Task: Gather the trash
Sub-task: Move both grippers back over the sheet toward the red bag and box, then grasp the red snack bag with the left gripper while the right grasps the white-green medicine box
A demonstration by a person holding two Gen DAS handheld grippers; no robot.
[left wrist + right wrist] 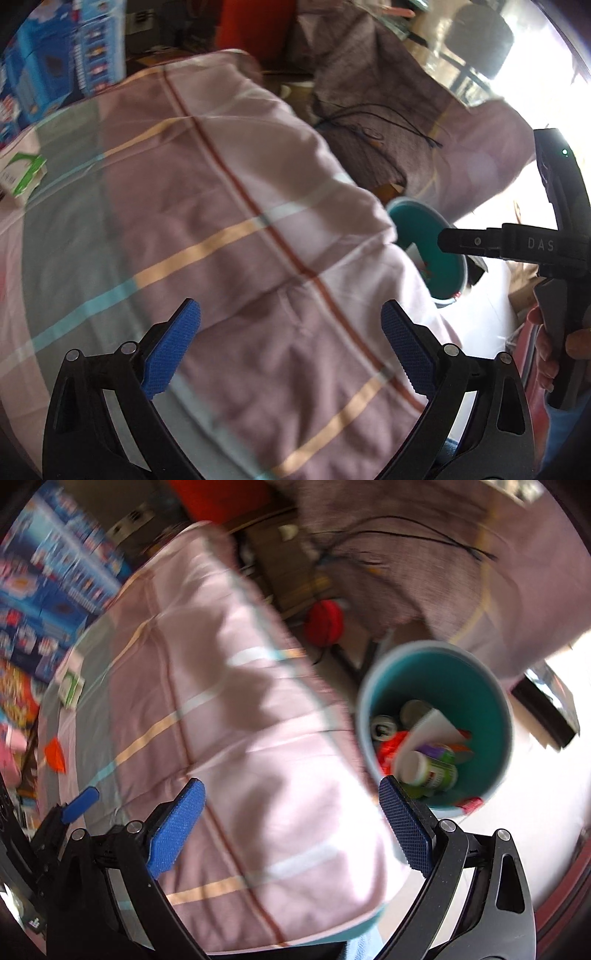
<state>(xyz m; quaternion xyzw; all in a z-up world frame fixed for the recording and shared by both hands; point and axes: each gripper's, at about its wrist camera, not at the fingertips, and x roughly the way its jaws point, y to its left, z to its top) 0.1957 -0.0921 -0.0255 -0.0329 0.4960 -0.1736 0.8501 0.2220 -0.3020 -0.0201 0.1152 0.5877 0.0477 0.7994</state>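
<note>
The left gripper [291,347] hangs with its blue pads [173,347] spread wide and empty above a pink plaid quilt [229,206]. Past the quilt's edge stands a teal bin [439,266], the right gripper [461,242] over it. A green-and-white carton [24,177] lies at far left.

Bed: a pink checked quilt [236,229] with orange, brown and pale blue stripes covers it and fills most of both views.
Second cover: a brownish-mauve blanket [373,74] is heaped beyond the quilt's far edge, with a thin black cord [388,114] lying across it.
Floor: a pale, glossy floor [546,812] lies right of the quilt, washed out by strong daylight.
Light: bright glare enters from the upper right, beyond the blanket.
Left of the quilt: stacked blue printed boxes [62,572] stand along its edge.
Far side: a red object [255,26], blurred, sits behind the quilt.
</note>
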